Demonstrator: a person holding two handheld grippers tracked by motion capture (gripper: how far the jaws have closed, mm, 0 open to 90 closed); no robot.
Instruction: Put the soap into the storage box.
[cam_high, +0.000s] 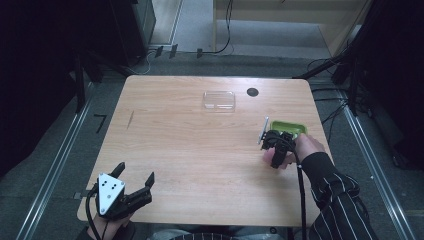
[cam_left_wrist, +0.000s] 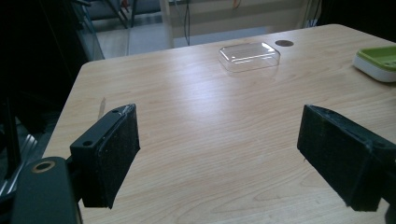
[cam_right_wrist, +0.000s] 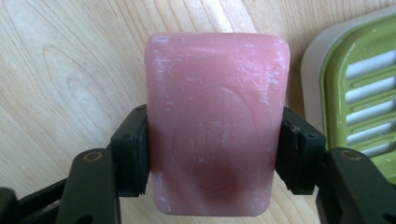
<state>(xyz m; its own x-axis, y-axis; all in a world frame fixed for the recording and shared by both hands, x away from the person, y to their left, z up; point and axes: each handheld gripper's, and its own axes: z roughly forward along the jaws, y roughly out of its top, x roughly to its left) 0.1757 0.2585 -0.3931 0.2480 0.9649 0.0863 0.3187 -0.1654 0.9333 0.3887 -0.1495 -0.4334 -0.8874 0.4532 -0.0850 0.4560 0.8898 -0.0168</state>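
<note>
The right gripper (cam_right_wrist: 212, 154) pinches a pink bar of soap (cam_right_wrist: 215, 121) by its two long sides, both pads pressed flat against it, above the wooden table (cam_high: 200, 150) just beside the green soap dish (cam_high: 289, 128) near the right edge. In the high view the soap itself is hard to make out under the hand. The left gripper (cam_high: 134, 176) rests at the near left corner, jaws spread wide with nothing between them. A clear plastic lid (cam_high: 219, 100) lies toward the far edge, well apart from both, leaving the table's middle open.
</note>
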